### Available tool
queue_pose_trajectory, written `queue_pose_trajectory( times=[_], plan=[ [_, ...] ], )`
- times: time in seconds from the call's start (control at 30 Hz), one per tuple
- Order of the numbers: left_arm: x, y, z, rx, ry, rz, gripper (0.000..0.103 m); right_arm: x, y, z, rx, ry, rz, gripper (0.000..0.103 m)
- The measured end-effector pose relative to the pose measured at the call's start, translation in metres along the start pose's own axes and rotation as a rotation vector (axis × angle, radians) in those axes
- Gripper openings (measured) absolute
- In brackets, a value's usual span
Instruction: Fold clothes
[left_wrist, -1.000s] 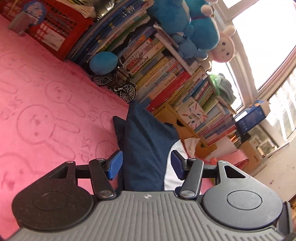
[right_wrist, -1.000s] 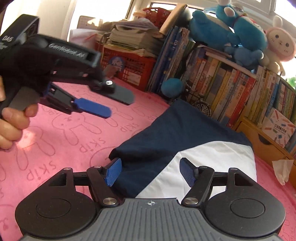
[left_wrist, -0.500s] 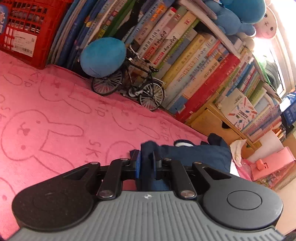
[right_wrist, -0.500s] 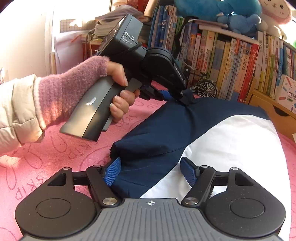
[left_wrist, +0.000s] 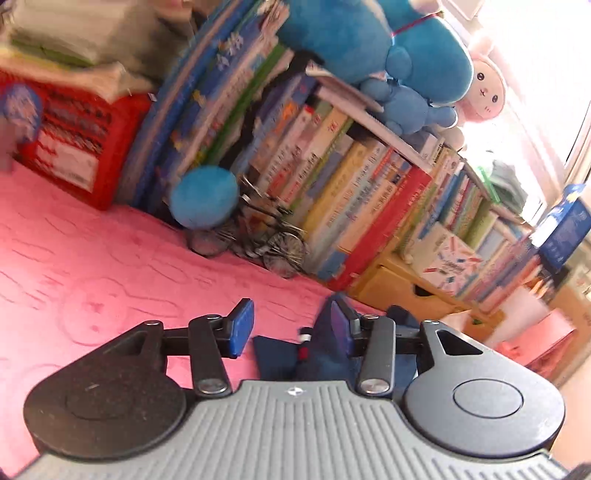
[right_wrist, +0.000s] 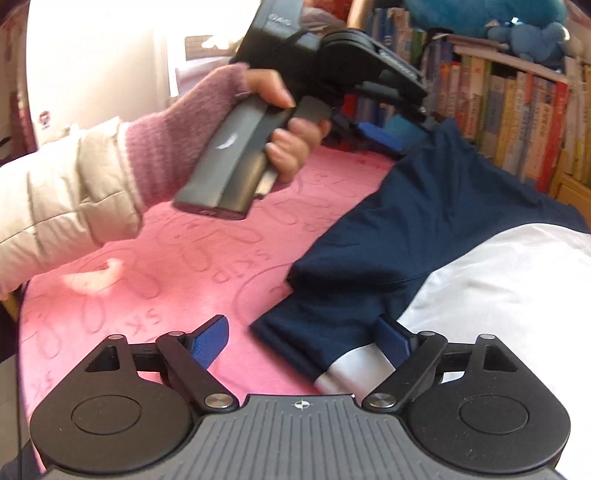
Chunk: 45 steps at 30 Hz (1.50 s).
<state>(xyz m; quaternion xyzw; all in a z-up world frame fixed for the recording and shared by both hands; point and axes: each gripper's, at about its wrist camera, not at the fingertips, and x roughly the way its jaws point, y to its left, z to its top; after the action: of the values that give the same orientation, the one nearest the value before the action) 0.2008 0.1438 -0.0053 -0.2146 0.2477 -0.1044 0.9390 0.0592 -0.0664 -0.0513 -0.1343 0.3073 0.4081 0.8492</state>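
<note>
A navy and white garment (right_wrist: 424, 221) lies folded on the pink rabbit-print blanket (right_wrist: 184, 258). My right gripper (right_wrist: 301, 338) stands over its near edge. Its jaws are opening, and a navy fold lies between them beside the right pad (right_wrist: 391, 338), not pinched. My left gripper (right_wrist: 402, 125), held by a hand in a pink cuff, is at the garment's far corner, which stands raised against it. In the left wrist view the left gripper (left_wrist: 290, 325) has its jaws opening, and the navy corner (left_wrist: 280, 354) sits loose between them, close to the right pad.
A long row of books (left_wrist: 351, 192) backs the blanket. A red crate (left_wrist: 74, 147) stands at the left, with blue and pink plush toys (left_wrist: 388, 55) on top. A blue ball (left_wrist: 205, 195), a model bicycle (left_wrist: 266, 243) and a wooden drawer box (left_wrist: 406, 291) line the far edge.
The left gripper shut on the garment's far corner, then rose with it, and its jaws have now parted. The right jaws have spread wider over the near edge.
</note>
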Motion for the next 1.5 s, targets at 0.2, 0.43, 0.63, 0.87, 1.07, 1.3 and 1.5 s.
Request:
queue_pose_trajectory(
  times=[0.2, 0.43, 0.63, 0.87, 1.07, 1.3, 1.5],
  plan=[
    [-0.056, -0.042, -0.049, 0.255, 0.005, -0.007, 0.054, -0.059, 0.000, -0.021, 0.068, -0.105, -0.044, 0.086],
    [-0.057, -0.048, -0.102, 0.411, 0.131, 0.250, 0.059, -0.112, -0.041, -0.070, 0.247, -0.101, -0.369, 0.086],
    [-0.094, -0.068, -0.104, 0.425, 0.051, 0.255, 0.058, -0.118, -0.052, -0.104, 0.232, -0.053, -0.541, 0.086],
    [-0.103, -0.107, -0.130, 0.507, 0.090, 0.112, 0.059, -0.095, -0.048, -0.099, 0.269, -0.083, -0.513, 0.075],
    [-0.079, -0.071, -0.144, 0.302, 0.186, 0.185, 0.060, -0.082, -0.031, -0.092, 0.181, -0.039, -0.384, 0.052],
    [-0.089, -0.065, -0.116, 0.261, 0.100, 0.188, 0.059, -0.119, -0.040, -0.084, 0.063, -0.062, -0.308, 0.087],
    [-0.068, -0.056, -0.108, 0.190, 0.124, 0.210, 0.060, -0.100, -0.125, -0.048, 0.438, 0.002, -0.186, 0.096]
  ],
)
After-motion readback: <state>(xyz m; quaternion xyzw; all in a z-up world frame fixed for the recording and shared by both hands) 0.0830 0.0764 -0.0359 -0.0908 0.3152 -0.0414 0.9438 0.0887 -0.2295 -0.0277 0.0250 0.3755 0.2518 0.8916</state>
